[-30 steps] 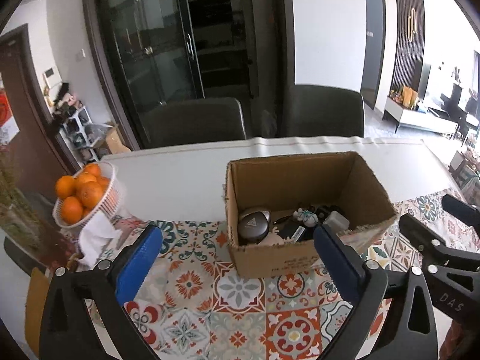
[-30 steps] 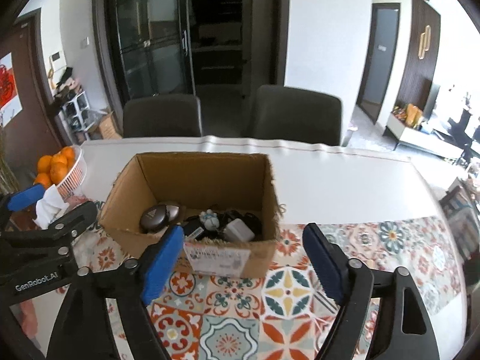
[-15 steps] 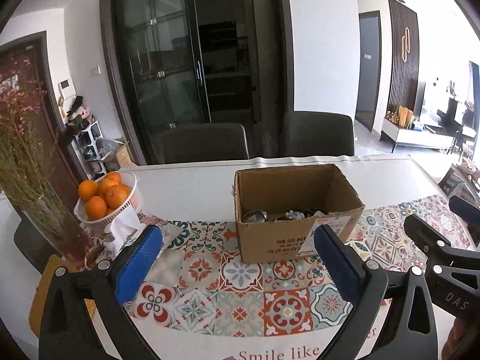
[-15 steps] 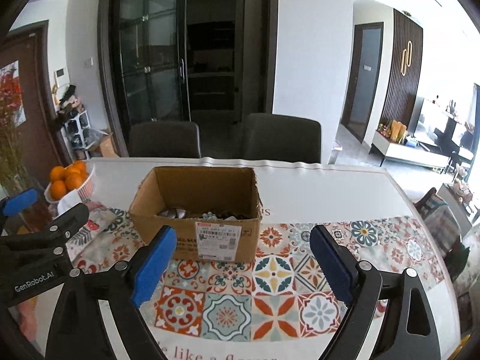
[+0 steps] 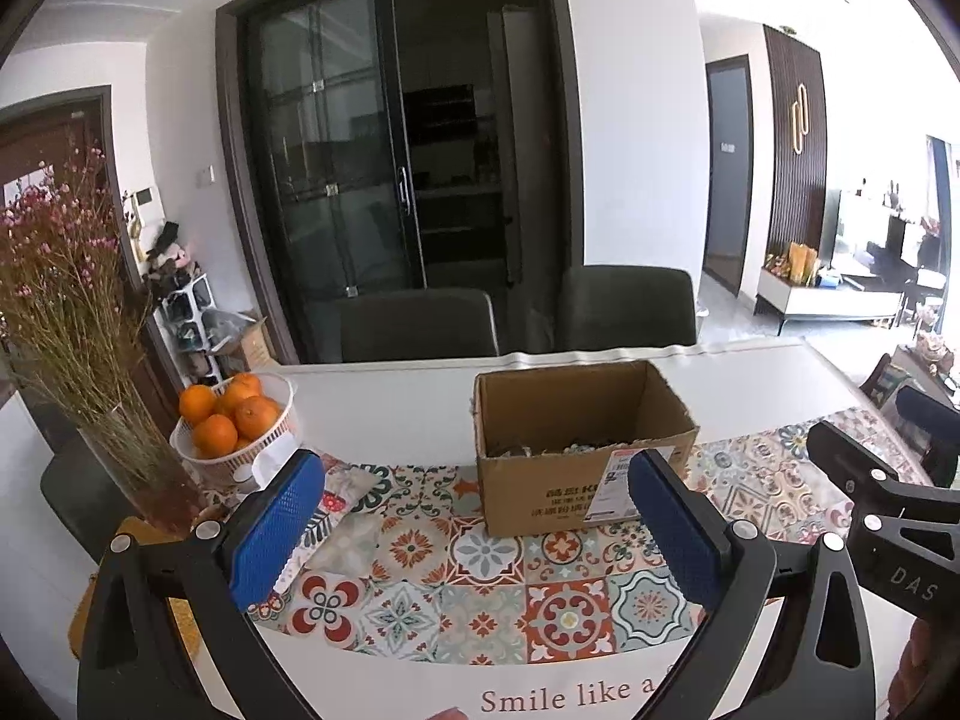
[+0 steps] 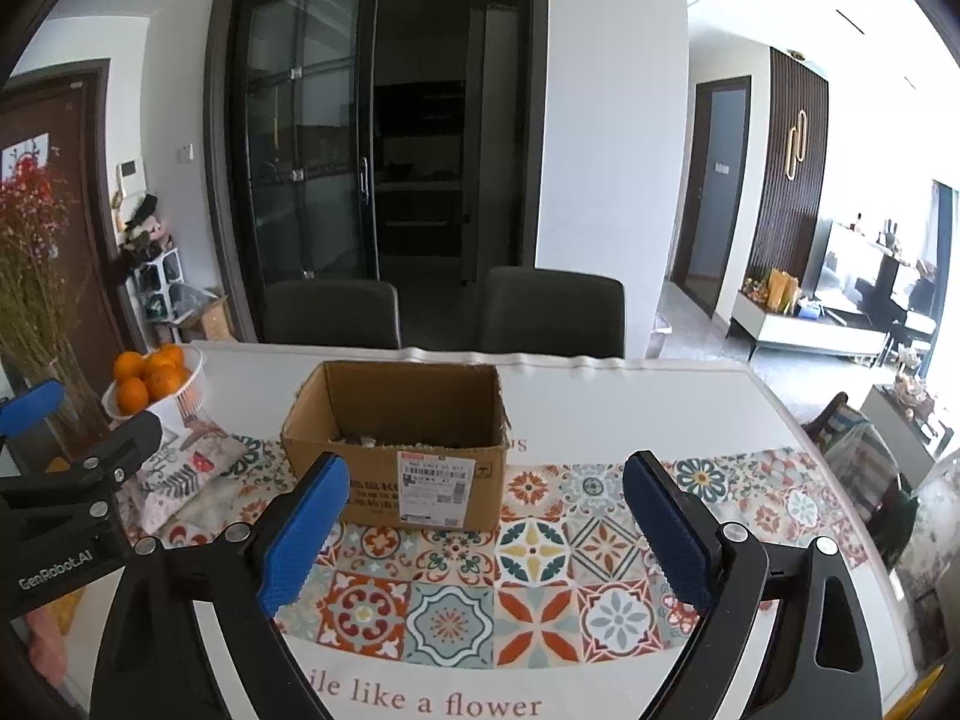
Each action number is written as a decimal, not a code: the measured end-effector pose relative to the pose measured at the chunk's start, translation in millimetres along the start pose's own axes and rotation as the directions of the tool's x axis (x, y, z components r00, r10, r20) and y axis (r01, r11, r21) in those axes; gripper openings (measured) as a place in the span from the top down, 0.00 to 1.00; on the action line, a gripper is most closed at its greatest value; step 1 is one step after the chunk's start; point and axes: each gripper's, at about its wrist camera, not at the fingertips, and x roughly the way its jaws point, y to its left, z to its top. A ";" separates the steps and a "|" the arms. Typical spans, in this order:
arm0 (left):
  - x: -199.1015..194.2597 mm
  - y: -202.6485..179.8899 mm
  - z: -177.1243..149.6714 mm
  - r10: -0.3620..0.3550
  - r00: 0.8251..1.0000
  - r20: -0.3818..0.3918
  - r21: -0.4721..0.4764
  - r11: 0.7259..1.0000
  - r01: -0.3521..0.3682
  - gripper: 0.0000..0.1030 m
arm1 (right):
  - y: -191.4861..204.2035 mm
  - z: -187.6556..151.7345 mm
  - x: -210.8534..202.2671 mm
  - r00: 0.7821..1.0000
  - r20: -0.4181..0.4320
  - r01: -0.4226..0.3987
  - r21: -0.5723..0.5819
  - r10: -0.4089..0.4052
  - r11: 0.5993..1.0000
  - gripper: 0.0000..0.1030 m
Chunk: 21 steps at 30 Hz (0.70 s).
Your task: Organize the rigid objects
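Note:
An open cardboard box (image 5: 585, 468) stands on the patterned table mat, also in the right wrist view (image 6: 402, 456). Small rigid objects lie in it, mostly hidden by its front wall. My left gripper (image 5: 474, 525) is open and empty, held back from the box near the table's front edge. My right gripper (image 6: 486, 525) is open and empty, also back from the box. Each gripper shows at the edge of the other's view.
A white basket of oranges (image 5: 237, 420) and a glass vase of dried flowers (image 5: 78, 348) stand at the table's left. A small patterned pouch (image 6: 186, 474) lies left of the box. Two dark chairs (image 6: 444, 312) stand behind the table.
Both grippers have pulled back and up from the box. The box now looks smaller and farther, and its contents are barely visible. Both stay open.

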 end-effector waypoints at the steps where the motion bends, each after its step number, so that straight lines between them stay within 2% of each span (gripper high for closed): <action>1: -3.4 0.5 0.1 -0.002 1.000 0.006 -0.001 1.000 0.002 0.00 | -0.1 0.9 -3.6 1.000 0.007 -0.003 0.002 0.003 1.000 0.09; 9: -19.3 -2.1 4.1 0.001 0.998 0.059 0.005 1.000 -0.001 0.00 | -3.1 3.6 -22.7 0.999 0.048 0.005 0.008 -0.006 1.000 0.07; 21: -19.5 -2.9 5.9 -0.003 0.998 0.059 0.005 1.000 0.003 0.00 | -3.7 4.8 -24.2 0.998 0.056 0.000 0.012 -0.001 1.000 0.07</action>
